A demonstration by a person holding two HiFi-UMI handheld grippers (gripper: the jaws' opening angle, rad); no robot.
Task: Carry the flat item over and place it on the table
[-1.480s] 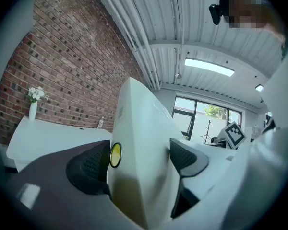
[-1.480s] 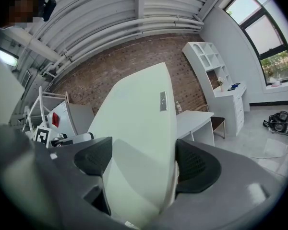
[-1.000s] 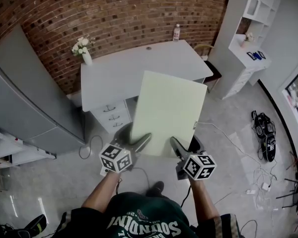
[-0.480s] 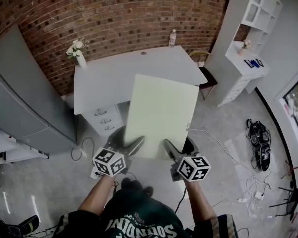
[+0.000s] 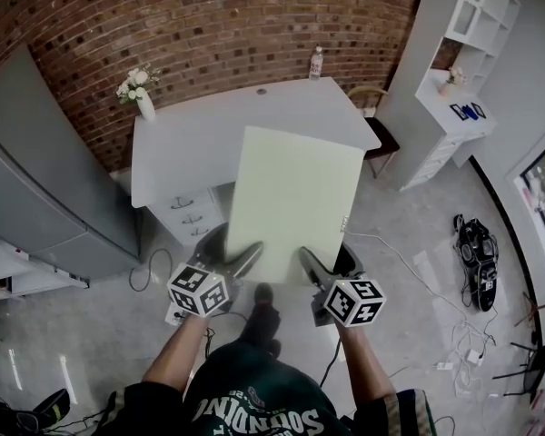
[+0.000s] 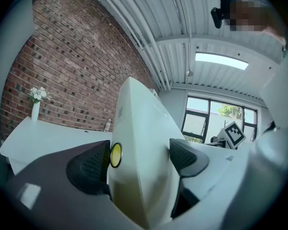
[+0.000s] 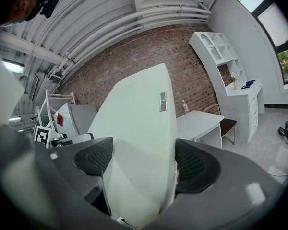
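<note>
The white surface point(image 5: 186, 148) is standing ahead of the person, and the pale green flat panel point(image 5: 295, 198) is being held in the air, its far end overlapping the surface's near edge in the head view. The left tool point(image 5: 241, 254) and right tool point(image 5: 325, 263) are each clamping the panel's near edge, side by side.

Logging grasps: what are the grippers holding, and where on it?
Both hold one pale flat panel by its near edge: left gripper near the left corner, right gripper near the right corner.
</note>
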